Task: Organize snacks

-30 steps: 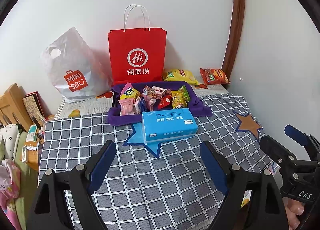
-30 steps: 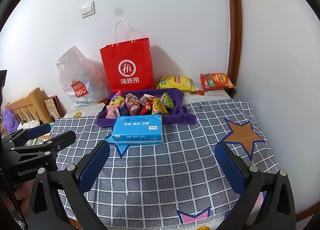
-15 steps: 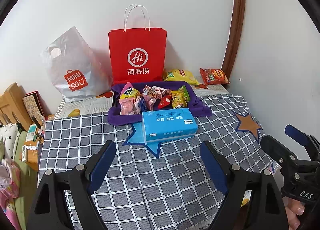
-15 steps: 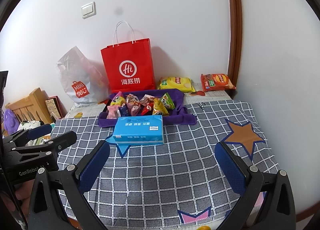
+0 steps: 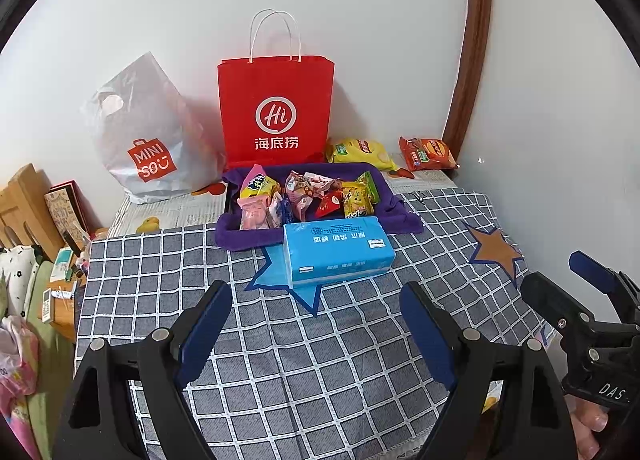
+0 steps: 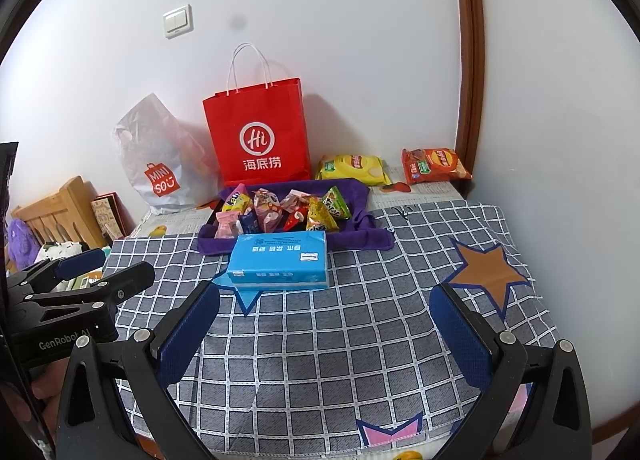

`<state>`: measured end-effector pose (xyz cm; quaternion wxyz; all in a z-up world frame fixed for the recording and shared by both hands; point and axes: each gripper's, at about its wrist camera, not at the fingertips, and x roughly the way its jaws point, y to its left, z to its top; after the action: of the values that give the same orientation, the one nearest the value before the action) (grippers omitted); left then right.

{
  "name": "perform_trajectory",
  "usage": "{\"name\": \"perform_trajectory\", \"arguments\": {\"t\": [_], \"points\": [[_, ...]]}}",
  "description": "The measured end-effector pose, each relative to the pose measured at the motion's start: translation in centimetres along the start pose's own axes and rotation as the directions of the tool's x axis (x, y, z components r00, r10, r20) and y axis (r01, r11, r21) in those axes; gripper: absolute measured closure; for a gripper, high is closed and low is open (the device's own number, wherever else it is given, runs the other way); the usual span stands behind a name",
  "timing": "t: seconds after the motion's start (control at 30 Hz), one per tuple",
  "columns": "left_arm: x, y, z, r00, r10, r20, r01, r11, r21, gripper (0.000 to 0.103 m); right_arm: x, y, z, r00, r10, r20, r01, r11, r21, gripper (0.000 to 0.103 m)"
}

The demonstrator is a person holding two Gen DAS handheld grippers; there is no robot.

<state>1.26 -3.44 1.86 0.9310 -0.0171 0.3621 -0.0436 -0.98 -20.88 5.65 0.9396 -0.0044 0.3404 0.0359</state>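
A purple cloth-lined tray (image 5: 400,212) (image 6: 360,196) holds several small snack packets (image 5: 304,196) (image 6: 280,212) at the back of the checked tablecloth. A yellow chip bag (image 5: 360,150) (image 6: 352,168) and an orange chip bag (image 5: 428,154) (image 6: 436,166) lie behind it by the wall. My left gripper (image 5: 316,312) is open and empty over the cloth's front. My right gripper (image 6: 324,312) is open and empty too, well short of the tray. Each gripper also shows at the edge of the other's view.
A blue tissue pack (image 5: 336,248) (image 6: 280,260) lies just in front of the tray. A red paper bag (image 5: 276,112) (image 6: 258,140) and a white MINISO plastic bag (image 5: 144,132) (image 6: 160,156) stand against the wall. A wooden rack and clutter (image 5: 24,212) sit left of the table.
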Motion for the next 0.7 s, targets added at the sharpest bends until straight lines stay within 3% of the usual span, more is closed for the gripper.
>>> {"name": "perform_trajectory", "arguments": {"t": [0.7], "points": [[-0.28, -0.06, 0.21, 1.0, 0.003, 0.004, -0.003, 1.0, -0.016, 0.018, -0.48, 0.12, 0.06, 1.0, 0.012, 0.01, -0.012, 1.0, -0.01, 0.0]]}}
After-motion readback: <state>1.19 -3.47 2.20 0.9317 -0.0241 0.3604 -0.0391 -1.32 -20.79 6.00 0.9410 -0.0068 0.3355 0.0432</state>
